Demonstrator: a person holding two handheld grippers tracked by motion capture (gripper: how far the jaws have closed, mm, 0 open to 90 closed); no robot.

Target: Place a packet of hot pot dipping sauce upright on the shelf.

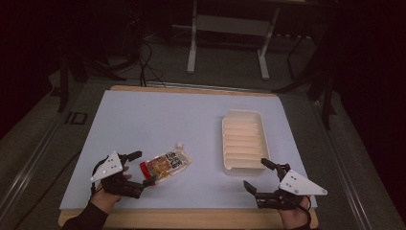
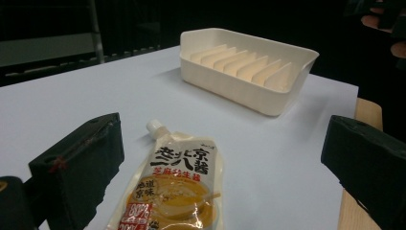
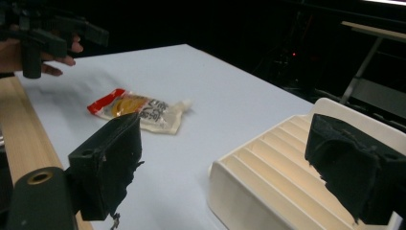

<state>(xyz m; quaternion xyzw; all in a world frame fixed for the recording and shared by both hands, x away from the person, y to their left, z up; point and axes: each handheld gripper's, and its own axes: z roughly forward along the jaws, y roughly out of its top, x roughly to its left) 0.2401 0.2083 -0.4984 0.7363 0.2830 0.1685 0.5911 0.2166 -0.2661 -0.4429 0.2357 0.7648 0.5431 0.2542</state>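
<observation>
A sauce pouch [image 1: 167,165] with a white spout, yellow contents and a red bottom edge lies flat on the white table sheet [image 1: 163,120]. My left gripper [image 1: 145,167] is open, its jaws standing either side of the pouch's red end. In the left gripper view the pouch [image 2: 182,182] lies between the wide-apart jaws, spout pointing away. A cream ribbed tray [image 1: 243,141] sits at the right, empty. My right gripper [image 1: 255,173] is open near the tray's front left corner, holding nothing. In the right gripper view the tray [image 3: 277,177] is close between the jaws and the pouch [image 3: 139,109] is farther off.
The table's wooden front edge [image 1: 191,218] runs just under both hands. The other hand and its gripper [image 3: 43,33] show at the top left of the right gripper view. A metal stand [image 1: 230,28] and cables are on the floor behind the table.
</observation>
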